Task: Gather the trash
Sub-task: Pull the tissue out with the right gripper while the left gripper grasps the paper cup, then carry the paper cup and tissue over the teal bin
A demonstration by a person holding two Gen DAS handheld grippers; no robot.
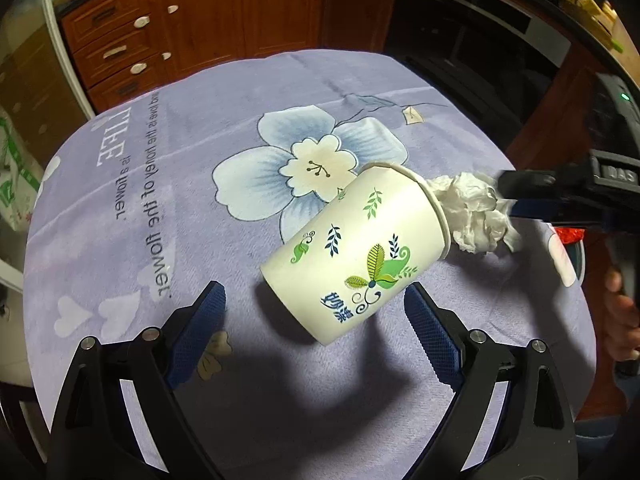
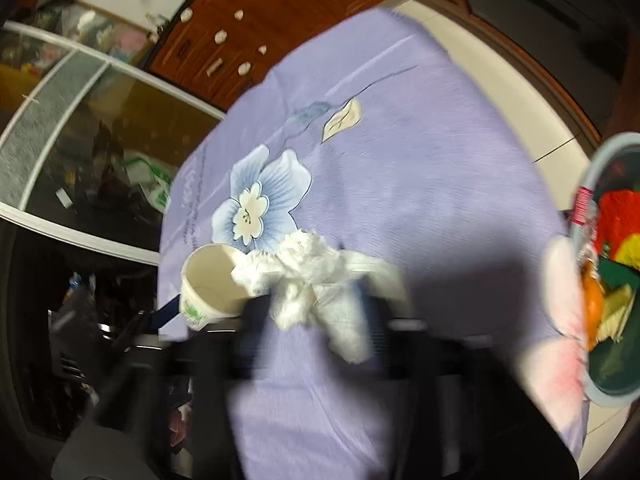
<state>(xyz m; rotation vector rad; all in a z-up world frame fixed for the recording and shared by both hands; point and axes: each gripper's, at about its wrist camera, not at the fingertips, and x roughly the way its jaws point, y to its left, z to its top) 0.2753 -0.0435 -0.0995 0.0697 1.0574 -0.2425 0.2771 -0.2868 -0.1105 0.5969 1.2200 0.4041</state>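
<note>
**Now: tissue at the cup's mouth, fingers spread on both sides**

Right now the paper cup (image 1: 352,256) is tipped on its side over the lilac tablecloth (image 1: 200,208), white card printed with green leaves, rolled rim pointing toward the right gripper (image 1: 506,196). Whether it rests on the cloth or hangs just above it I cannot tell. The left gripper (image 1: 316,320) sits wide open, its blue textured pads (image 1: 200,332) flanking the cup's base without pressing it. At the rim, a crumpled white tissue (image 1: 476,216), soft and creased, touches the right gripper's fingertips; in the blurred right wrist view the tissue (image 2: 316,292) hangs between spread fingers, and I cannot tell if any pad grips it. Room to move: bare cloth stretches far beyond the big printed flower (image 1: 308,168), with the table's rounded edge dropping toward wooden cabinets (image 1: 192,12). On the right edge, a round bin (image 2: 600,384) holds colourful wrappers, well apart from the cup (image 2: 208,288).
</note>
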